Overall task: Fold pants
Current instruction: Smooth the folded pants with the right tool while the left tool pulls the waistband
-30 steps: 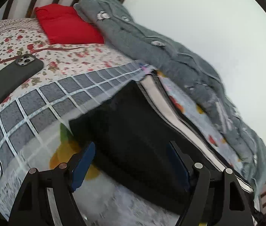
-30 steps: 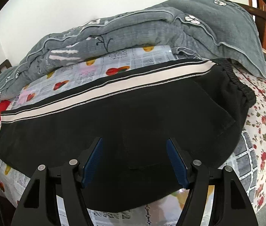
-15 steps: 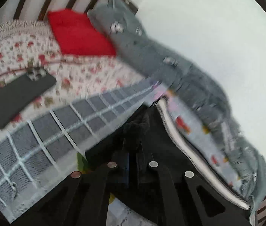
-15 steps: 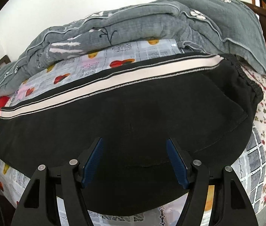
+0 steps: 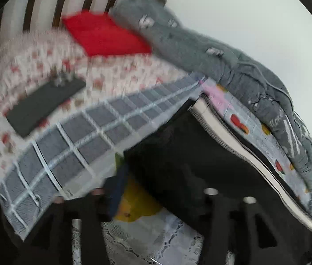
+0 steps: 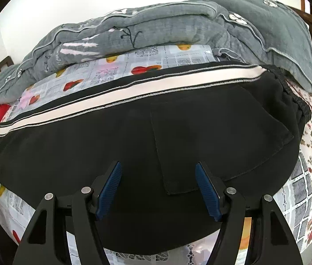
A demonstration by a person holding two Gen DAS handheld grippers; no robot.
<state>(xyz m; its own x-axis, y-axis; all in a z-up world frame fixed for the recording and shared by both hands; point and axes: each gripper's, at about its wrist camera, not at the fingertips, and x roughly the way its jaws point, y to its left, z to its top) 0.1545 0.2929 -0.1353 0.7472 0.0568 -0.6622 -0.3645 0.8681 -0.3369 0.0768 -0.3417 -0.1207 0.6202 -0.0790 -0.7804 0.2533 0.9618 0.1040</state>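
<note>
The left gripper (image 5: 156, 185), clamped together on the edge of the black pants (image 5: 191, 154) half a second ago, now stands with its jaws apart, having just been opening. The blurred left-wrist view shows the cloth's near edge lying between the fingers but not pinched; the left pad sits off the fabric over a yellow print on the bedsheet (image 5: 94, 128). The left camera's view has swung a little since a second ago, so the headboard slats now fill more of the far left.

The right gripper (image 6: 158, 187) has not changed: its two blue pads remain spread wide above the pants (image 6: 133, 143), gripping nothing, with a patch pocket showing between them.

One pair of pants lies flat across the middle of the bed, its single white side stripe (image 6: 120, 97) running along the far edge and the gathered waistband at the right in the right-wrist view.

Counted left to right in the left-wrist view: one dark phone (image 5: 45, 101) lying on the floral part of the sheet at far left, one red cushion (image 5: 105, 35) at the headboard, and one grey quilt (image 5: 200, 50) bunched along the far side by the wall. Two grippers are in view.
</note>
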